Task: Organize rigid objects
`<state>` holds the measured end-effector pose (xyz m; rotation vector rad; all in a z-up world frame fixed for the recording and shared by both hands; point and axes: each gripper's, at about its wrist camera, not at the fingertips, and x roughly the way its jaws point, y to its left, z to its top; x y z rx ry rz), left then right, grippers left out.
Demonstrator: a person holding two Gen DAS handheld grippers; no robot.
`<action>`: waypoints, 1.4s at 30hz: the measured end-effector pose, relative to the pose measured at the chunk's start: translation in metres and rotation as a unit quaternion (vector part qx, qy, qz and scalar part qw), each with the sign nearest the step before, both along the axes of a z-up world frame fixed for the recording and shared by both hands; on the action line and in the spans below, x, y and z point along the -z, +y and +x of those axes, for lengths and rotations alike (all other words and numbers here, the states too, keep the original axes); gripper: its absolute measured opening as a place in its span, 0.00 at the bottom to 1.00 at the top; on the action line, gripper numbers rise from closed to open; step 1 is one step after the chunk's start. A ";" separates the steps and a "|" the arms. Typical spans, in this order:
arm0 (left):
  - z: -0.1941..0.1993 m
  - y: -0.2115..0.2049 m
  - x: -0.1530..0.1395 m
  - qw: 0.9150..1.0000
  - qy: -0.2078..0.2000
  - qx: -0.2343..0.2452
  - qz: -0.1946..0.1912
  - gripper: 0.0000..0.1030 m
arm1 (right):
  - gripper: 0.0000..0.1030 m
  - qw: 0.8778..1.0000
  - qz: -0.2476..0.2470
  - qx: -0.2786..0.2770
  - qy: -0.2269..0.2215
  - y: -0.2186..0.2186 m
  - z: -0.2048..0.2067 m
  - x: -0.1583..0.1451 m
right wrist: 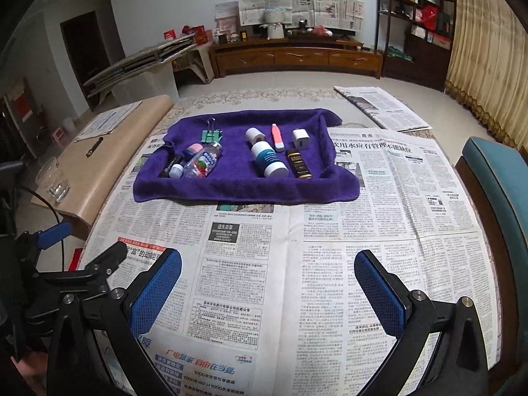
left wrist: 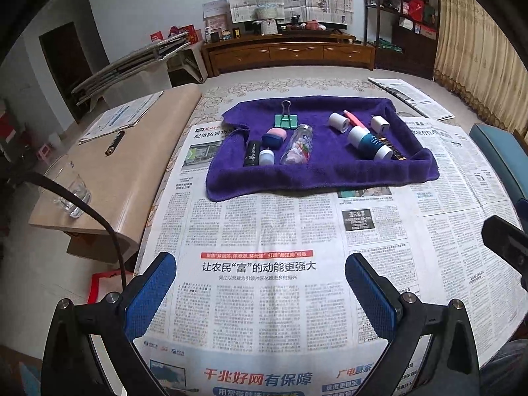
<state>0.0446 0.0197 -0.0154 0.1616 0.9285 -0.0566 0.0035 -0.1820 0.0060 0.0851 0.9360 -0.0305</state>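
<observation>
- Here, nearest to me, the left gripper [left wrist: 260, 283] and the right gripper [right wrist: 268, 283] both hover low over the newspaper [left wrist: 264, 231] that covers the table, jaws spread wide and holding nothing. They are side by side, so if both reach forward at once they could knock each other.
- The newspaper sheets lie loose. A finger that drags on them may pull the paper, and with it the purple towel [left wrist: 330, 171] lying on top.
- Farther on, the rigid objects rest on that towel in two groups, well apart from both grippers.
- In the left group the clear bottle [left wrist: 297, 147] lies on its side, just beside the small white-capped jar [left wrist: 266, 156], the black tube [left wrist: 252, 153] and the pink-and-blue piece [left wrist: 274, 137]. I judge that a wide jaw coming for one will push its neighbours, and the bottle may roll.
- In the right group the white-and-teal bottle [right wrist: 269, 160] lies next to the dark brown bottle [right wrist: 298, 163]; both are round and may slip out of a pinch.
- Behind them, the pink pen-like item [right wrist: 277, 137], the white roll [right wrist: 254, 136] and the white charger [right wrist: 301, 138] are small; the soft pile may hide their lower edges.
- The green binder clip [left wrist: 286, 119] sits at the far side, with the longest reach over everything else.
- The towel's raised rim could catch a fingertip.
</observation>
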 end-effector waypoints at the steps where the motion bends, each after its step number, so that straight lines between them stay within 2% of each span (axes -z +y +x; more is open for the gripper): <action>1: 0.000 0.002 -0.001 1.000 -0.001 -0.002 -0.002 1.00 | 1.00 1.000 0.000 -0.001 -0.003 0.002 -0.002 -0.002; 7: -0.001 0.009 -0.005 1.000 -0.002 -0.014 -0.009 1.00 | 1.00 1.000 -0.008 -0.005 -0.009 0.007 -0.009 -0.008; 42: -0.005 0.009 -0.007 1.000 0.005 -0.017 -0.026 1.00 | 1.00 1.000 -0.018 0.003 -0.008 0.000 -0.015 -0.012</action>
